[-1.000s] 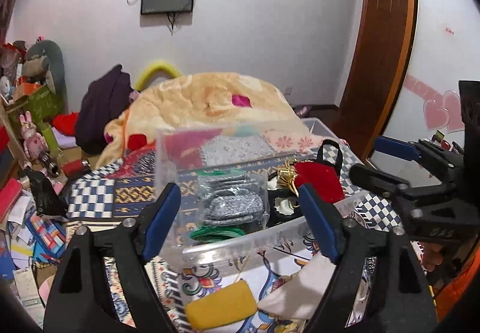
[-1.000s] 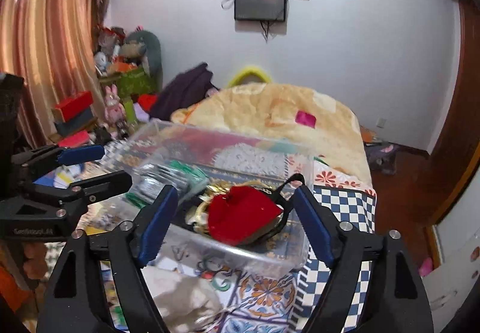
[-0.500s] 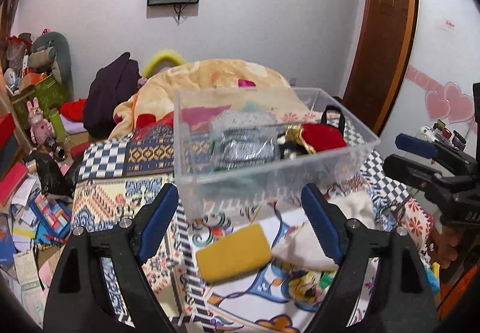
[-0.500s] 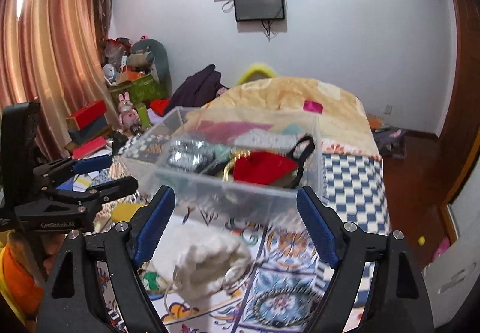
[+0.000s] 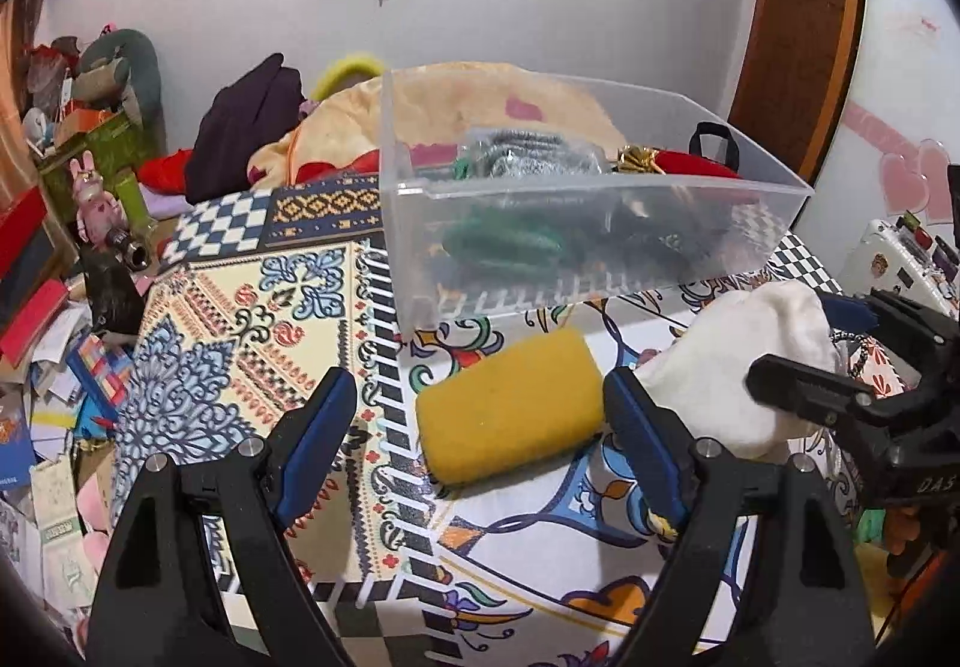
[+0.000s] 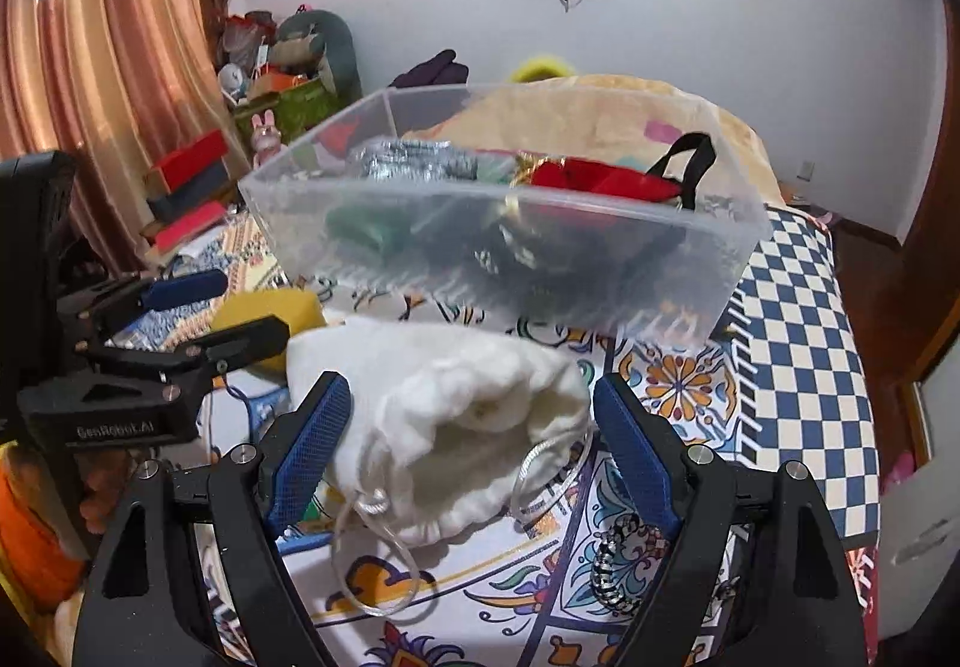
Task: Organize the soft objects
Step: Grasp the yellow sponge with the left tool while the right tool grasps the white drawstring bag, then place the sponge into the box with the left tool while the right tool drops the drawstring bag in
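Note:
A yellow sponge [image 5: 510, 406] lies on the patterned cloth just in front of my left gripper [image 5: 480, 415], which is open with the sponge between its fingers. A white fluffy drawstring pouch [image 6: 462, 421] lies in front of my right gripper [image 6: 474, 427], which is open around it. The pouch also shows in the left wrist view [image 5: 744, 361], and the sponge shows in the right wrist view [image 6: 270, 307]. Behind both stands a clear plastic bin [image 5: 588, 247] holding a red bag [image 6: 600, 181], silver scrubbers [image 5: 528, 156] and green items.
The patterned cloth [image 5: 252, 319] covers a bed or table. A beaded bracelet [image 6: 612, 565] lies near my right fingers. Clutter of books, boxes and toys [image 5: 54, 271] lines the left. A yellow blanket heap [image 6: 600, 114] lies behind the bin.
Both grippers have pulled back and dropped lower. The bin now stands farther off, and the sponge and pouch sit between the open fingers.

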{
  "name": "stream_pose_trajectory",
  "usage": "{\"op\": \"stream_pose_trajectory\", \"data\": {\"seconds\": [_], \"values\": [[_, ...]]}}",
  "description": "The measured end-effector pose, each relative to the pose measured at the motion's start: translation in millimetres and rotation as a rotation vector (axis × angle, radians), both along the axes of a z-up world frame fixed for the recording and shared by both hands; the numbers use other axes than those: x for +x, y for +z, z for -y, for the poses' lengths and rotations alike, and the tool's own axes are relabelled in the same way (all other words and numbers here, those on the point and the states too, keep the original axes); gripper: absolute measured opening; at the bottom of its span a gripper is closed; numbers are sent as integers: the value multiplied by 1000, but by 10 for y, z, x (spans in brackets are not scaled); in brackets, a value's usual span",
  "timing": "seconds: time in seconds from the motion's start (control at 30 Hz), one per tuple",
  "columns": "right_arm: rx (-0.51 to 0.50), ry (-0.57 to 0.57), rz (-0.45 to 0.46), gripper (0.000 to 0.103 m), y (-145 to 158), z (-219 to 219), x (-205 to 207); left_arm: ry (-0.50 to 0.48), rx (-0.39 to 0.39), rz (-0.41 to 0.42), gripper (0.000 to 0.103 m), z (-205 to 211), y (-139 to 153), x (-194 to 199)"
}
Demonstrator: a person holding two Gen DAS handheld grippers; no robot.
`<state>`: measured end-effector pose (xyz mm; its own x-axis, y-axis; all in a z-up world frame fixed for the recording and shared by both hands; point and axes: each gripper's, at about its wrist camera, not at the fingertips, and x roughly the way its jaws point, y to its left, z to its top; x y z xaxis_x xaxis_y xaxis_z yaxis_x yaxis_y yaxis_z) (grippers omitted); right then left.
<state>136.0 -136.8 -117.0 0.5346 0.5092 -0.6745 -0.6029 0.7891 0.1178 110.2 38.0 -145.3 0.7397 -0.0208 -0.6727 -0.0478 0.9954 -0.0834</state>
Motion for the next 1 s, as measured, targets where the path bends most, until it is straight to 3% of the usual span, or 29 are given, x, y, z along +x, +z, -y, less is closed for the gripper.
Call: {"op": "stream_pose_trajectory", "data": {"seconds": [0.1,0.23,0.4,0.53,1.0], "values": [[8,7,-11,55,-26,14,11,-7,-11,-5,84,11,-19,13],[24,4,-8,38,-6,40,-5,-7,-13,-16,84,45,-68,31],[64,2,1,22,67,120,-29,-28,-16,-8,69,98,-72,5],[98,-9,10,20,141,198,-44,-28,-20,13,62,119,-34,-38],[156,-75,134,19,633,363,-82,-41,-22,116,62,82,409,-108]]}}
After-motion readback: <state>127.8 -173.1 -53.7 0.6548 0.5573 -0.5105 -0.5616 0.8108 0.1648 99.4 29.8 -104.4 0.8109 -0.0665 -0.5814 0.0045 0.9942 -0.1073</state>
